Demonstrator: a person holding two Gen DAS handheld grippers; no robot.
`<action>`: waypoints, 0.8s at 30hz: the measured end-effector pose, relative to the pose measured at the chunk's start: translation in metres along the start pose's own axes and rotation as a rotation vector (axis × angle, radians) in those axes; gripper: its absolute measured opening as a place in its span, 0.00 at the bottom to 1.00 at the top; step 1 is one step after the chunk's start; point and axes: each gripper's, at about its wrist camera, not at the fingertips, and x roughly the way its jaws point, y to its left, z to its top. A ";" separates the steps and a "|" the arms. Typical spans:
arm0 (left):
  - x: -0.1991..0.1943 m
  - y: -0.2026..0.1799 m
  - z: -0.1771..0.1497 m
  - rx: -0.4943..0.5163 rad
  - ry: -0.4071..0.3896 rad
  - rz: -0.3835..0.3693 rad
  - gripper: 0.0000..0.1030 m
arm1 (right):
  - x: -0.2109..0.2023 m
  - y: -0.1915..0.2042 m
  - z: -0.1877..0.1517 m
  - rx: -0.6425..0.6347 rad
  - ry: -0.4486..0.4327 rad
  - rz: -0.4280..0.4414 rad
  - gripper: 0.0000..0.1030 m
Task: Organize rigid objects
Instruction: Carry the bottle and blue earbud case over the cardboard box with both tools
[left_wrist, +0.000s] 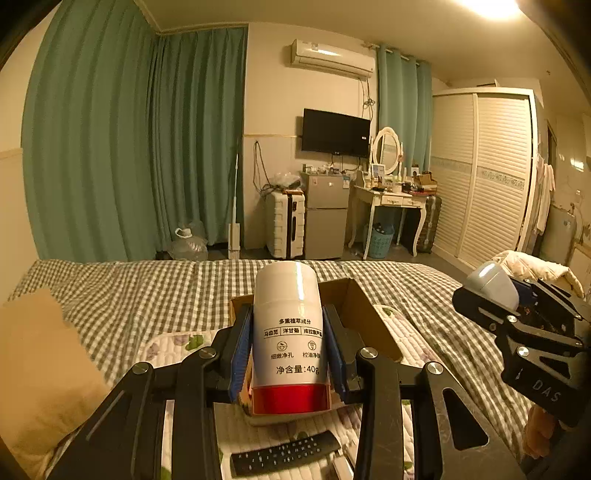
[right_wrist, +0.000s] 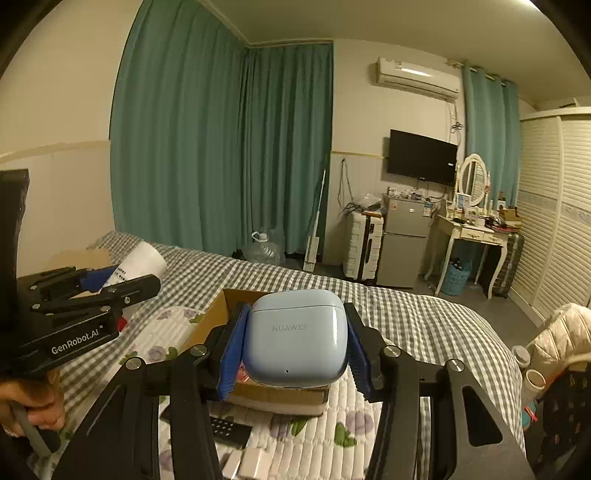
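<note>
Item one: your left gripper (left_wrist: 288, 347), black jointed metal with ribbed blue pads (left_wrist: 239, 350), is clamped on a white cosmetic tube (left_wrist: 290, 332). The tube is a smooth, glossy cylinder with a rounded white top, black printed text and a red band at its lower end. You hold it roughly upright, raised above the bed, in front of the open cardboard box (left_wrist: 364, 317).

Item two: your right gripper (right_wrist: 293, 341), same build, is closed on a pale blue earbud case (right_wrist: 295, 336). The case is a rounded, pebble-like plastic shell with a lid seam, faint lettering and a small dot near its base. It sits level between the pads, directly over the box (right_wrist: 280, 397), clear of the bedding.

Item three: the box is plain brown corrugated card, rectangular, flaps up, resting on a quilted floral mat (right_wrist: 354, 424) with stitched ribs.

Item four: the mat lies on a bed (left_wrist: 129, 291) covered in grey-and-white checked cloth.

Item five: a black remote control (left_wrist: 284, 458), flat and slim with rows of small buttons, lies on the mat just below the left gripper.

Pose: both grippers point forward toward the far wall, side by side, the left one angled slightly inward. Your left hand (right_wrist: 33, 402) wraps its grey handle.
</note>
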 end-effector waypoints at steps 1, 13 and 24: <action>0.005 0.001 0.000 -0.001 0.003 -0.002 0.36 | 0.009 0.000 0.000 -0.006 0.006 0.002 0.48; 0.103 0.021 -0.026 -0.012 0.109 -0.005 0.36 | 0.115 -0.006 -0.023 -0.034 0.107 0.051 0.48; 0.177 0.019 -0.039 -0.020 0.204 0.006 0.36 | 0.196 -0.011 -0.061 -0.062 0.261 0.103 0.48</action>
